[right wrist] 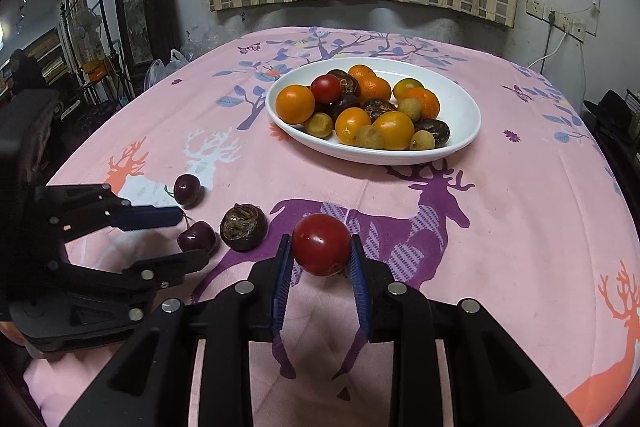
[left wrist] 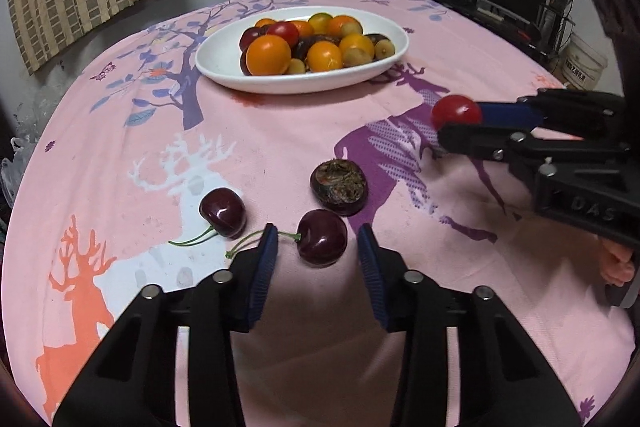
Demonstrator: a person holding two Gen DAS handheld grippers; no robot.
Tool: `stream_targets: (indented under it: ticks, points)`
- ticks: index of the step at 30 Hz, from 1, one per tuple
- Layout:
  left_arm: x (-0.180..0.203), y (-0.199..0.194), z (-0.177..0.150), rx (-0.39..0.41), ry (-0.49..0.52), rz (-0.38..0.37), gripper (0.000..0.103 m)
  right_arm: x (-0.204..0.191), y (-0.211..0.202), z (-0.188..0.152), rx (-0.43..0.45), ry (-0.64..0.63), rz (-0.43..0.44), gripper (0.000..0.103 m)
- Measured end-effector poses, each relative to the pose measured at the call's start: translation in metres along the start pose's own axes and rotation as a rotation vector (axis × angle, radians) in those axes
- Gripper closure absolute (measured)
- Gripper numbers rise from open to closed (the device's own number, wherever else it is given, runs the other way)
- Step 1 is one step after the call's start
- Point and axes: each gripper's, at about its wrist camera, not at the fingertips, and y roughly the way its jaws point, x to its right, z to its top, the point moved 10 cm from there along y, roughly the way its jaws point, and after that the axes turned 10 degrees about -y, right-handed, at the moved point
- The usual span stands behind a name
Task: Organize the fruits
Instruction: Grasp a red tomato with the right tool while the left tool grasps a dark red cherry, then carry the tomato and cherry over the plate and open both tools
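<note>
Two cherries are lying on the pink tablecloth: one cherry is sitting just ahead of the left gripper, between its wide-open fingertips, its stem crossing the left finger; the other cherry is resting just outside to the left. One dark water chestnut is sitting just beyond them. To the right, the right gripper is pinching one red cherry tomato between its blue pads, seemingly just off the cloth. Farther ahead, one white oval dish is holding a heap of oranges, small yellowish fruits and another tomato.
</note>
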Motion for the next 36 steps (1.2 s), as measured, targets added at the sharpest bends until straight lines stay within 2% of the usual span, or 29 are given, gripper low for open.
stream_targets:
  ticks: [5,11,16,18,21,24,28,31,32,33,34,35,36]
  points:
    - [-0.002,0.008,-0.002,-0.021,-0.016,-0.006,0.075,0.0,-0.003,0.002,0.009,0.001,0.003,0.074]
    - [-0.002,0.007,-0.001,-0.011,-0.011,-0.001,0.075,0.0,-0.005,0.003,0.017,0.003,0.002,0.074]
    - [-0.006,-0.005,0.005,0.02,-0.039,-0.006,0.075,0.001,-0.012,0.005,0.041,0.016,0.012,0.074]
    - [-0.007,-0.019,0.013,0.049,-0.061,-0.031,0.075,0.001,-0.017,0.007,0.06,0.034,0.032,0.075]
    - [-0.008,-0.04,0.042,0.096,-0.081,-0.086,0.075,0.01,-0.026,0.024,0.124,0.065,0.029,0.075]
    - [-0.011,-0.041,0.094,0.128,-0.078,-0.085,0.075,0.036,-0.028,0.056,0.2,0.099,-0.034,0.075]
    - [-0.01,-0.001,0.17,0.123,-0.107,-0.093,0.076,0.076,0.002,0.092,0.22,0.145,-0.096,0.075]
    - [-0.009,0.035,0.201,0.1,-0.092,-0.058,0.075,0.093,0.028,0.104,0.207,0.167,-0.095,0.074]
    - [-0.009,0.045,0.205,0.088,-0.087,-0.047,0.072,0.096,0.038,0.105,0.189,0.154,-0.116,0.073]
    - [-0.011,0.051,0.207,0.073,-0.092,-0.03,0.048,0.098,0.042,0.105,0.182,0.144,-0.143,0.061]
    - [-0.016,0.054,0.206,0.055,-0.102,-0.001,0.03,0.1,0.041,0.104,0.183,0.138,-0.195,0.048]
    - [-0.022,0.05,0.205,0.065,-0.115,0.019,0.006,0.098,0.036,0.104,0.2,0.135,-0.209,0.031]
    - [-0.027,0.038,0.204,0.111,-0.119,0.024,0.004,0.089,0.03,0.104,0.219,0.12,-0.179,0.03]
